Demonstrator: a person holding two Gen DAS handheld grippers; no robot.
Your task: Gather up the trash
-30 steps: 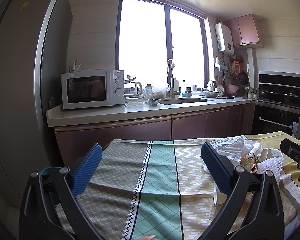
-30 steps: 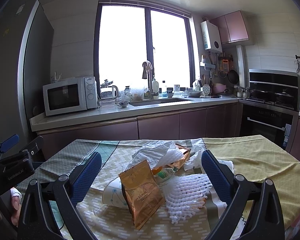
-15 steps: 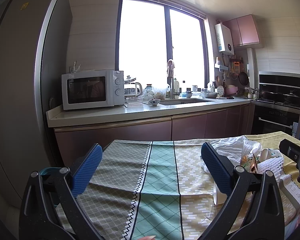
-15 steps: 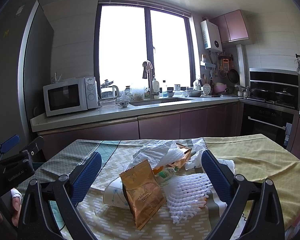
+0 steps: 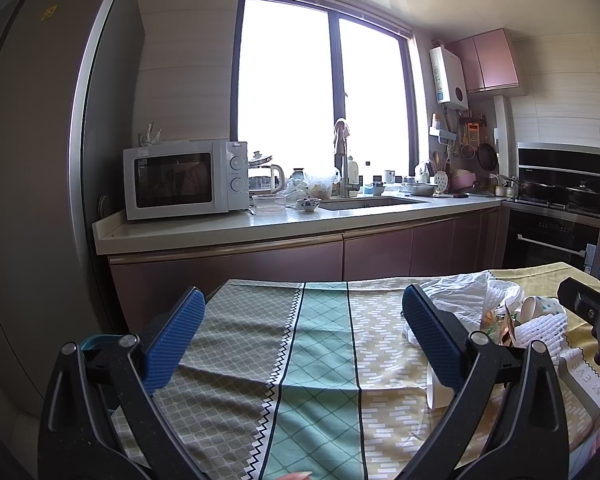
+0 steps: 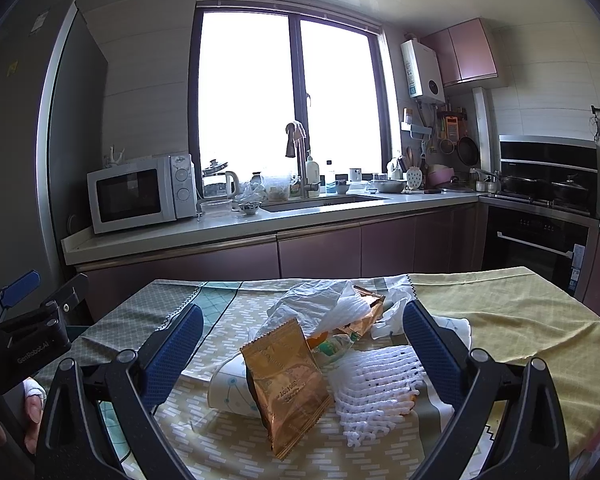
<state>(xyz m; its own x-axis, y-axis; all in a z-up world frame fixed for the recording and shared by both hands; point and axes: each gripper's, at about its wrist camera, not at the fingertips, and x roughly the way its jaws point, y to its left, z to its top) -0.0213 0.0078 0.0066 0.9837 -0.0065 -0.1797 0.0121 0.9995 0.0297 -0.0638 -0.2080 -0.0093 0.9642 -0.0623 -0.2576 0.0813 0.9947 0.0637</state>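
Tablecloth (image 5: pixel 320 360) in grey-green lattice, teal diamond and yellow brick-dash bands split by black-and-white zigzag lines, on the tablecloth a shiny gold snack packet (image 6: pixel 286 384), a white foam net (image 6: pixel 380 384), a white plastic bag (image 6: pixel 320 304), beyond the tablecloth mauve cabinets (image 6: pixel 320 252), a white microwave (image 6: pixel 140 192)

Daylight enters through the large dark-framed double window (image 5: pixel 326 104) at 12 o'clock, and its panes are overexposed to pure white in both views. The room stays rather dim: the tall grey refrigerator (image 5: pixel 32 160) at 9 o'clock is in shade, and the white boxy microwave (image 6: pixel 140 192) is backlit. The glossy pale stone countertop (image 5: pixel 228 228) reflects soft glare. The fisheye lens bends straight lines strongly toward the edges, and the corners are vignetted black. The focus is sharp in the centre, a little softer at the rim.
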